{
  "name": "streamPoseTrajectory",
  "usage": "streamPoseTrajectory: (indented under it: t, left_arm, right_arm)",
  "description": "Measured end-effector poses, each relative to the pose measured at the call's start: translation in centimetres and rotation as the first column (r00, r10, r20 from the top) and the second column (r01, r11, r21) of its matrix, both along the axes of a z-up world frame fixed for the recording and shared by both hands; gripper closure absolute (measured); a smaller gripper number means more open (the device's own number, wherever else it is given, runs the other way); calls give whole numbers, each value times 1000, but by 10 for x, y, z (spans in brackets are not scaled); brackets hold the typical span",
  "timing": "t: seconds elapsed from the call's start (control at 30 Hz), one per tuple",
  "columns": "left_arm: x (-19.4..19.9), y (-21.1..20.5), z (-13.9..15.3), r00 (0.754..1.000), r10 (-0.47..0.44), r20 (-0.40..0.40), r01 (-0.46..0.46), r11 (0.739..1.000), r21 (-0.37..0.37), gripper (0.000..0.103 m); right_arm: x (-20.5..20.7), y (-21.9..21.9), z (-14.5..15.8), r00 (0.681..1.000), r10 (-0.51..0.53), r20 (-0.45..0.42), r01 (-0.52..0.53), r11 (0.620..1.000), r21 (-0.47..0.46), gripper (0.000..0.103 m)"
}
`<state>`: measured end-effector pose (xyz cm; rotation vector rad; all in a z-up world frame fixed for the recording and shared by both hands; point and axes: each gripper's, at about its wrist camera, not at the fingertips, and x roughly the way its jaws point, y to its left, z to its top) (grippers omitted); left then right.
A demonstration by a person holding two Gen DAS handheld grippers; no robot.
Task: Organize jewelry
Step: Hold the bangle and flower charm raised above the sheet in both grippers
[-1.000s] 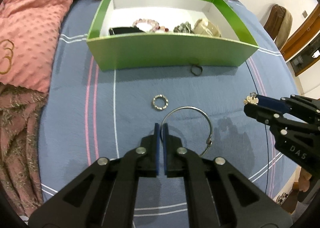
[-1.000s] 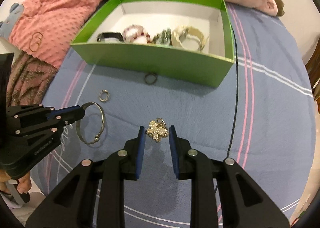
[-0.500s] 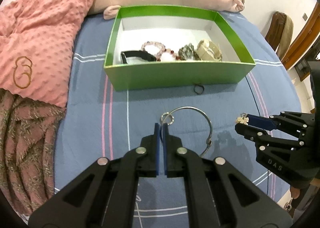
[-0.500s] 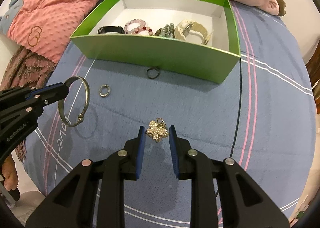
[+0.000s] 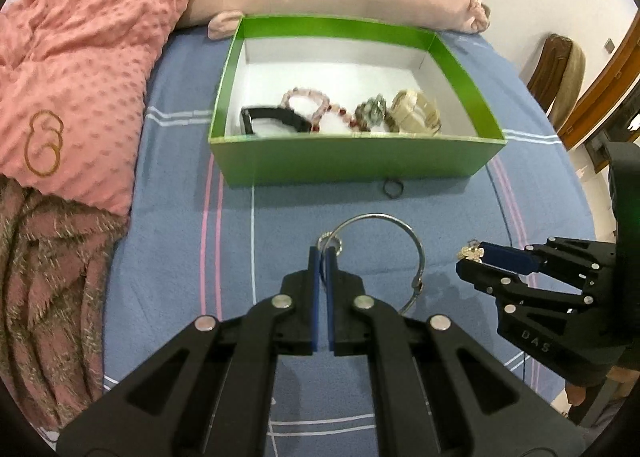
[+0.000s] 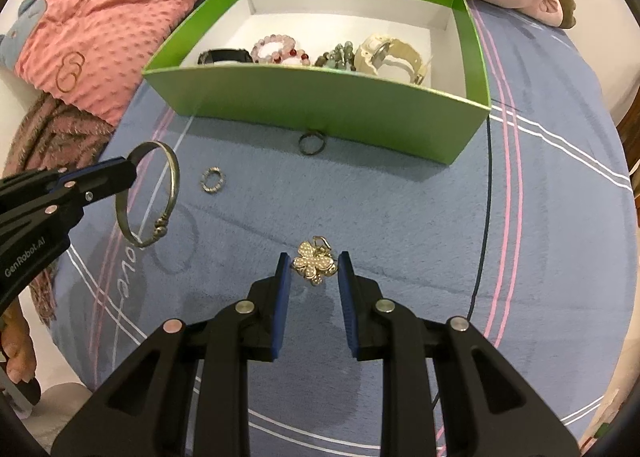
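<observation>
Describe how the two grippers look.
Both are matte black, skeletal linkages with silver pivot pins and blue pads lining the jaws. The left gripper has white "GenRobot.AI" lettering on its side; the right gripper shows "DAS". No sleeves visible.

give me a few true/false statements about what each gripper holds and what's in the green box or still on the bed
1. The left gripper is shut on the silver bangle. True.
2. The right gripper is empty. False: it is shut on the flower brooch.
3. The green box already holds a black band and a cream watch. True.
4. The dark ring lies inside the box. False: it lies on the blue bedspread, just in front of the box's near wall.
5. The small beaded ring lies on the bedspread. True.
</observation>
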<state>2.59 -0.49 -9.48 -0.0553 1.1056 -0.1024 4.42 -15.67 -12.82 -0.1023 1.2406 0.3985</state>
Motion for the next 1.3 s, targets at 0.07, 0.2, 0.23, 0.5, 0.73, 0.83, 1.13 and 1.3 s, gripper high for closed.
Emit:
streamPoseTrajectory:
  t: [0.07,0.2,0.23,0.5,0.73,0.83,1.13,1.3]
  left_arm:
    - [2,-1,4,1000,-2,11,2,1000,-1,100]
    - [4,-4,2,1000,-11,3,11,1000,4,100]
    - [4,-4,0,1000,-11,-3,11,1000,2,100]
    - [3,-6,-12,999,-18,-32,18,1000,7,100]
    - [2,-5,-4,1000,-16,-8,16,1000,10,100]
    - [3,-5,-2,1000,-16,-5,16,1000,10,100]
    - [3,-6,-7,1000,-21,-19,21,1000,6,100]
    - [3,-6,-10,999,-22,-26,22,1000,4,100]
  right_arm:
    - [2,-2,6,1000,1,10,-1,1000,11,79]
    - [9,-2,8,1000,-3,17,3,1000,6,79]
    - [10,-2,6,1000,-4,13,4,1000,2,79]
    - [5,4,-10,1000,7,-25,-7,1000,-12,79]
    - [7,2,0,1000,-1,2,1,1000,-2,79]
    - [7,1,6,1000,-2,15,2,1000,7,79]
    - [7,3,-3,1000,10,-11,-10,1000,0,79]
    - [7,4,-5,1000,8,-18,-8,1000,0,79]
